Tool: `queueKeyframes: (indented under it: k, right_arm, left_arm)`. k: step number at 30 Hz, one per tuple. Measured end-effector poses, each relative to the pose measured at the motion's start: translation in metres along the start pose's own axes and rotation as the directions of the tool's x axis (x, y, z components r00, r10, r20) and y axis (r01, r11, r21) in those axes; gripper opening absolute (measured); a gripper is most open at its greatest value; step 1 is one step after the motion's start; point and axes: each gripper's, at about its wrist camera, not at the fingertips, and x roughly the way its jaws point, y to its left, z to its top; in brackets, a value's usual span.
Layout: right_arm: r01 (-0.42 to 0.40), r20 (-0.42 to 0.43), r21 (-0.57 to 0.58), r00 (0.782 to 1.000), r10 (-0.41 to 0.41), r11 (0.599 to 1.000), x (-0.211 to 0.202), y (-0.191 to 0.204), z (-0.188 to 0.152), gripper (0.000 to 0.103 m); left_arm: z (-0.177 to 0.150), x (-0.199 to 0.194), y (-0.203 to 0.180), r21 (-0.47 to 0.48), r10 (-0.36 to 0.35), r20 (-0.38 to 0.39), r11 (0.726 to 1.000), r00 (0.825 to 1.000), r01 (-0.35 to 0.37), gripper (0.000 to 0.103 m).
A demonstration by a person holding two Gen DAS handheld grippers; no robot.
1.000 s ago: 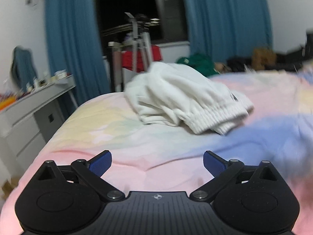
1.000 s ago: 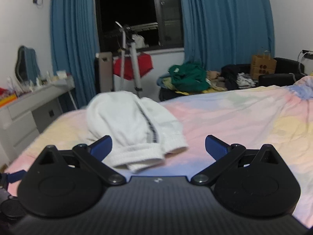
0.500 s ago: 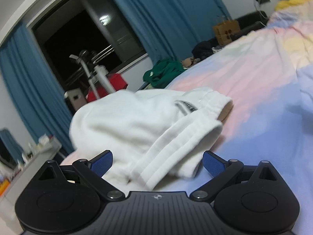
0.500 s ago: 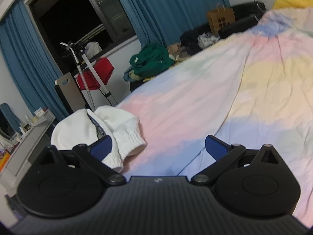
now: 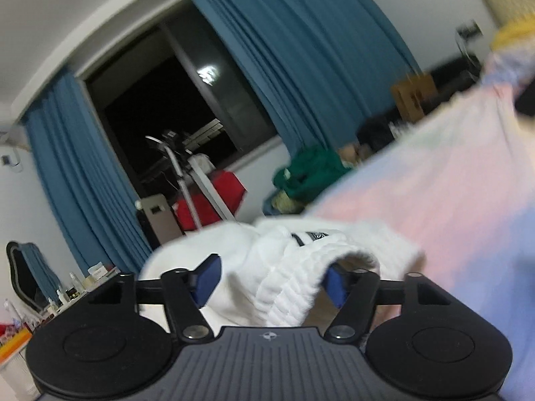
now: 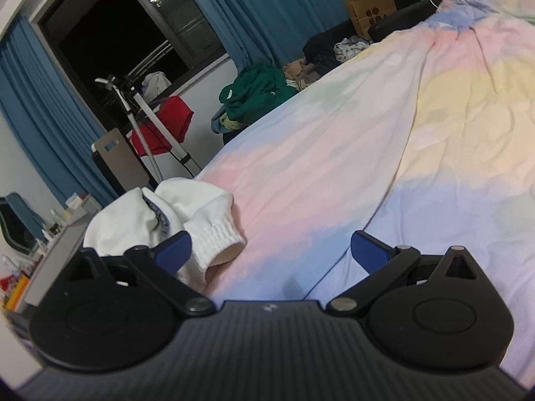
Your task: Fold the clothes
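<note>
Between the blue pads of the left gripper (image 5: 269, 280) lay the ribbed cuff of the white garment (image 5: 284, 267), where a second before that same bundle had sat well ahead on the bed at about twelve o'clock; the fingers had narrowed around the cloth but, as far as the blurred left wrist view showed, had not yet pressed on it, so I judged the grasp only begun and the folding not started. The right gripper (image 6: 269, 250) was spread wide and held nothing, having tilted and swung so that the garment (image 6: 160, 220) slid from its centre to about ten o'clock, beside its left finger (image 6: 172, 252). Counted: one white garment, crumpled at the near corner of the pastel bedspread (image 6: 384, 140); two grippers; one green clothes heap (image 6: 257, 97) at twelve o'clock beyond the bed; one paper bag (image 6: 369, 8); one tripod (image 6: 140, 123).
</note>
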Motion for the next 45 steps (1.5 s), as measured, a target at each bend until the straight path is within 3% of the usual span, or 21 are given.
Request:
queueKeyframes:
  k: [3, 5, 7, 11, 16, 18, 21, 25, 29, 32, 34, 36, 39, 45]
  right_arm:
    - [-0.023, 0.022, -0.016, 0.999, 0.023, 1.000, -0.004, 0.007, -0.003, 0.103]
    - [-0.028, 0.033, -0.046, 0.999, 0.029, 0.999, -0.005, 0.014, -0.006, 0.103]
    - [-0.032, 0.041, -0.083, 0.999, 0.036, 0.996, -0.007, 0.022, -0.008, 0.103]
    - [-0.036, 0.064, -0.183, 0.997, 0.048, 0.983, -0.012, 0.043, -0.017, 0.103]
    - [-0.064, 0.050, -0.315, 0.995, 0.084, 0.947, -0.014, 0.072, -0.029, 0.103]
    - [-0.070, 0.025, -0.353, 0.996, 0.085, 0.933, -0.012, 0.084, -0.040, 0.103]
    - [-0.128, -0.074, -0.399, 0.991, 0.107, 0.908, -0.003, 0.100, -0.060, 0.103]
    - [-0.143, -0.179, -0.466, 0.982, 0.066, 0.873, 0.016, 0.119, -0.088, 0.102]
    - [-0.086, -0.205, -0.554, 0.978, -0.036, 0.828, 0.036, 0.132, -0.109, 0.097]
    - [-0.019, -0.188, -0.531, 0.978, -0.096, 0.847, 0.052, 0.127, -0.109, 0.088]
    - [0.029, -0.172, -0.503, 0.976, -0.133, 0.864, 0.065, 0.119, -0.108, 0.072]
    - [0.066, -0.152, -0.470, 0.976, -0.154, 0.880, 0.076, 0.108, -0.108, 0.072]
    - [0.053, -0.093, -0.414, 0.991, -0.100, 0.909, 0.083, 0.101, -0.106, 0.068]
    - [-0.039, -0.015, -0.413, 0.999, 0.036, 0.910, 0.108, 0.115, -0.102, 0.050]
  left_arm:
    - [0.010, -0.008, 0.038, -0.082, 0.008, 0.003, 0.997, 1.000, -0.008, 0.048]
    - [0.017, -0.014, 0.063, -0.137, 0.013, 0.003, 0.991, 1.000, -0.012, 0.025]
    - [0.024, -0.019, 0.089, -0.191, 0.018, 0.004, 0.981, 1.000, -0.017, 0.013]
    - [0.035, -0.032, 0.141, -0.295, 0.029, 0.004, 0.955, 1.000, -0.027, 0.008]
    - [0.002, -0.079, 0.219, -0.429, 0.028, 0.008, 0.903, 1.000, -0.022, 0.006]
    - [-0.015, -0.094, 0.245, -0.462, 0.056, 0.007, 0.886, 0.998, -0.046, 0.000]
    - [-0.046, -0.106, 0.290, -0.510, 0.125, -0.010, 0.853, 0.992, -0.113, 0.000]
    - [-0.078, -0.084, 0.328, -0.566, 0.101, -0.080, 0.814, 0.992, -0.129, 0.001]
    - [-0.107, -0.062, 0.329, -0.528, -0.006, -0.144, 0.846, 0.989, -0.072, 0.010]
    - [-0.123, -0.053, 0.315, -0.511, -0.152, -0.193, 0.859, 0.969, 0.033, 0.020]
    - [-0.128, -0.055, 0.297, -0.445, -0.213, -0.184, 0.888, 0.960, 0.112, 0.026]
    - [-0.128, -0.058, 0.281, -0.372, -0.255, -0.174, 0.911, 0.951, 0.177, 0.039]
    - [-0.126, -0.074, 0.248, -0.267, -0.310, -0.158, 0.928, 0.938, 0.262, 0.048]
    - [-0.148, -0.089, 0.209, -0.148, -0.401, -0.179, 0.914, 0.898, 0.378, 0.054]
